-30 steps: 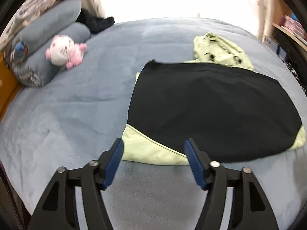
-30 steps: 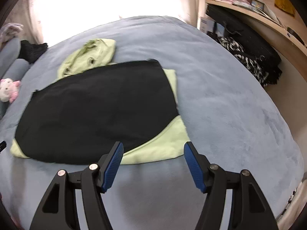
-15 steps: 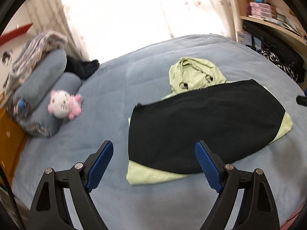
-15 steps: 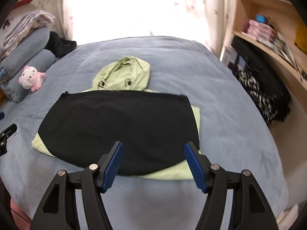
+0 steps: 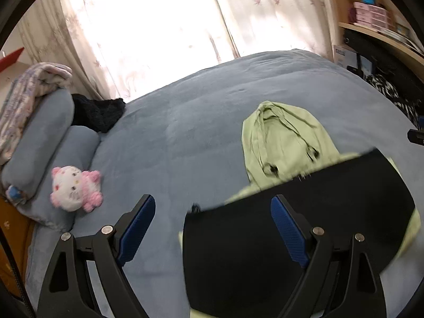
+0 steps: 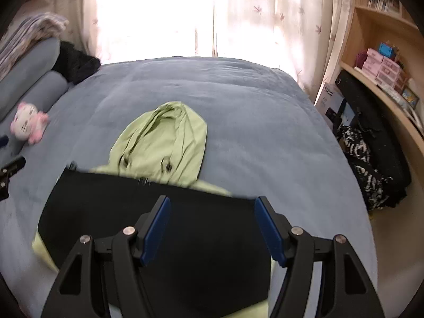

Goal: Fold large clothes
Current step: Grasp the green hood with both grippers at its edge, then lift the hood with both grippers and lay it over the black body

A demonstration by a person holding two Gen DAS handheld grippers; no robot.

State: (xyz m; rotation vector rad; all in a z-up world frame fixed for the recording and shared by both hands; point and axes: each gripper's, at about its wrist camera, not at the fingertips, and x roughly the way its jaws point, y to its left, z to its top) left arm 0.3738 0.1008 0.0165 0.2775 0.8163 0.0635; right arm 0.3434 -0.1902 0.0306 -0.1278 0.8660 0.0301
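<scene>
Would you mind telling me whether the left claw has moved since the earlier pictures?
Yes. The left claw has pulled up and back from the hoodie: more bed and curtain now show. Its jaws have just opened wider, empty.

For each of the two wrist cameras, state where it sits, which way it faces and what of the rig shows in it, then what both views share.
Left wrist: on the left gripper, looking down and forward over the bed toward the curtains; its own open blue-padded fingers show, nothing between them.
Right wrist: on the right gripper, facing the same way, shelves on the right; own open fingers show, plus the other gripper's tip at the left edge.
Shared: the green hoodie, its black folded panel, the pink plush toy.
</scene>
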